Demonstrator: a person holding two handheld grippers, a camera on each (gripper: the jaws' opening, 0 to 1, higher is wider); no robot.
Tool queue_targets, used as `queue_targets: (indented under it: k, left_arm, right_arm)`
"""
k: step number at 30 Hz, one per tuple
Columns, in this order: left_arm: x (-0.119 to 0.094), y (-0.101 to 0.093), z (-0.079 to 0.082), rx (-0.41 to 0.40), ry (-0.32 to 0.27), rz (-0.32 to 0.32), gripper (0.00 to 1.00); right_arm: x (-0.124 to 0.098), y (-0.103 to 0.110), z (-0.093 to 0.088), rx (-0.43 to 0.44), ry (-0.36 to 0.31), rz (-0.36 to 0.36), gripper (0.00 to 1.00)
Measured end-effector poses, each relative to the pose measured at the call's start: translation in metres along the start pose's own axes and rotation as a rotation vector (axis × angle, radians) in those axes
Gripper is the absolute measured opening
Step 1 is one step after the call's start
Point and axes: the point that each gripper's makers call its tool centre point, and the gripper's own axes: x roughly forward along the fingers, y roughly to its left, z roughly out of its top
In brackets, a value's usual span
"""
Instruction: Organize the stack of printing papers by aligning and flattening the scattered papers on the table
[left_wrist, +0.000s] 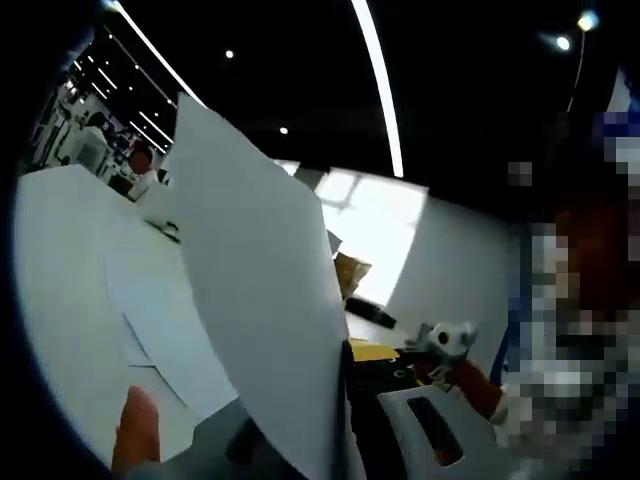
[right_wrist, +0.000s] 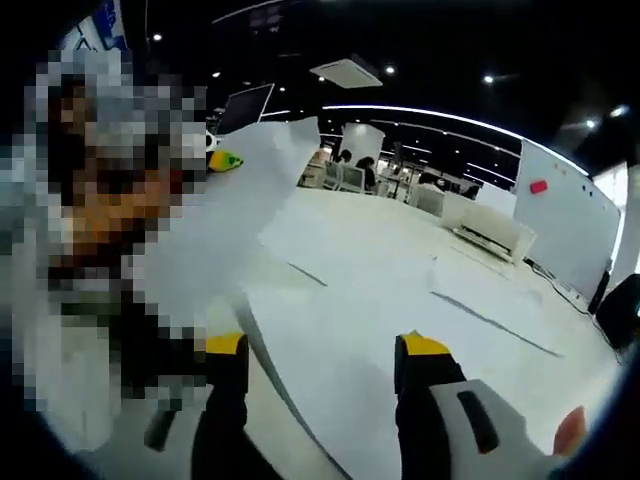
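The broad white table (right_wrist: 400, 260) lay ahead of both grippers, loose white paper sheets (right_wrist: 330, 330) spread across it. One raised white sheet (left_wrist: 250, 300) stood edge-up in the left gripper (left_wrist: 300, 450), apparently pinched. The right gripper (right_wrist: 320, 360), jaws spread, hovered nearer the flat sheets.

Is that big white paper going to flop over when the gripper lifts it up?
Probably. The white sheet rises from the left gripper with a visible curve, so it likely bends easily. It looks thin, so probably light, and may slip off the table if pushed.
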Motion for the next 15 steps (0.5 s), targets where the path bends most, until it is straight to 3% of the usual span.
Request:
queue_targets:
  k: [8, 15]
  left_arm:
    - [0.001, -0.001, -0.001, 0.010, -0.002, -0.002, 0.06]
    - [0.002, -0.002, -0.002, 0.005, -0.001, -0.002, 0.06]
  right_arm:
    - [0.005, -0.006, 0.000, 0.000, 0.013, -0.007, 0.51]
    - [0.036, -0.036, 0.018, -0.110, 0.056, 0.001, 0.51]
